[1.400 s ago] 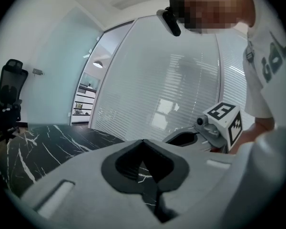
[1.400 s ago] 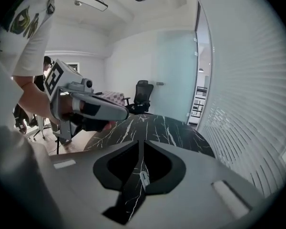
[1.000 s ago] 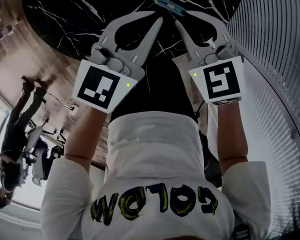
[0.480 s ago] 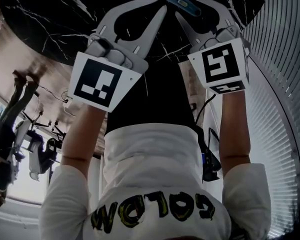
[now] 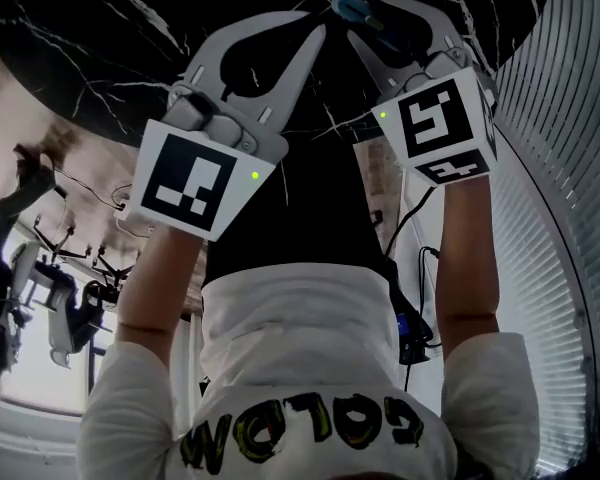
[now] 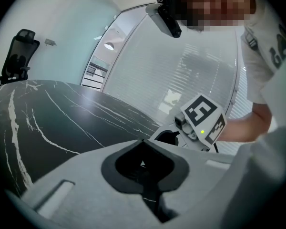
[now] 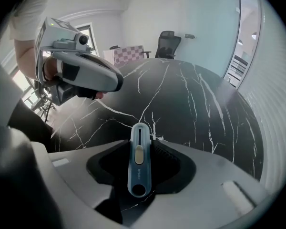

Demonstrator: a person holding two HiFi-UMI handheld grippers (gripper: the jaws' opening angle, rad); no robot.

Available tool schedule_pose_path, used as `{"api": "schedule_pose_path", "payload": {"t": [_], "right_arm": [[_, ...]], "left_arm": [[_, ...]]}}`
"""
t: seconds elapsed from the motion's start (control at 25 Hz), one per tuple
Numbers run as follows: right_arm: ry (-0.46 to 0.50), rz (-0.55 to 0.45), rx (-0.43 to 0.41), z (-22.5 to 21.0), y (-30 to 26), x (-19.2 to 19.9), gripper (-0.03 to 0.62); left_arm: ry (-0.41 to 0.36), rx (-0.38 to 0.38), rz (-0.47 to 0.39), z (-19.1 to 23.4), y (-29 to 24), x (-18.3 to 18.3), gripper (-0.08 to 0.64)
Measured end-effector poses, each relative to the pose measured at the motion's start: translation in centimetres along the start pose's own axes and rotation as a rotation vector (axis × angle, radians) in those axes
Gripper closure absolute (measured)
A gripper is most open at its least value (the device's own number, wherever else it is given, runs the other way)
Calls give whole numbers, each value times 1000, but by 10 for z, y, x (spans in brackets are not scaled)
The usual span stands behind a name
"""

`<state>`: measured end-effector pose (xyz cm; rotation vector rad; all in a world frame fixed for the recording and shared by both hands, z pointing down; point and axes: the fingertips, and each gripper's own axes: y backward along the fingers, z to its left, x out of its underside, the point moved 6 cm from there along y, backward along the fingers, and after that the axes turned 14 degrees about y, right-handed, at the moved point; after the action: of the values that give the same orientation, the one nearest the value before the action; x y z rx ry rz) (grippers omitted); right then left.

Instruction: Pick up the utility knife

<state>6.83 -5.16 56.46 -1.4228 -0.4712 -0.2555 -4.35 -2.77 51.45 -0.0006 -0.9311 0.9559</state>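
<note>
Pale blue plastic utility knife (image 7: 138,163) lies flat on black white-veined marble table (image 7: 190,99), between the right gripper (image 5: 380,18) jaws. Just changed: that gripper dropped over it and the jaws are opening wide, pads not pressing. Positioned to close, nothing picked yet. Left gripper (image 5: 316,32) is closed and empty.

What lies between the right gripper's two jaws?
The blue utility knife lies lengthwise between the right gripper's opening jaws, neither pressing it; the right gripper view shows it.
</note>
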Motion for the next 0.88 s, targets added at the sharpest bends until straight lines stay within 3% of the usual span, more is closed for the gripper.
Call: {"api": "schedule_pose_path", "payload": {"t": [0.28,0.64,0.88], "right_arm": [[4,23,-44,-1,-2,1,456],[-35,3,-26,2,1,-2,459],[-65,-50,32,2,26,-12,459]], "left_arm": [[4,-1,0,0,3,3,558],[-12,-20,0,2,11,-4,557],[-39,-23,-19,-8,19,-18,557]]}}
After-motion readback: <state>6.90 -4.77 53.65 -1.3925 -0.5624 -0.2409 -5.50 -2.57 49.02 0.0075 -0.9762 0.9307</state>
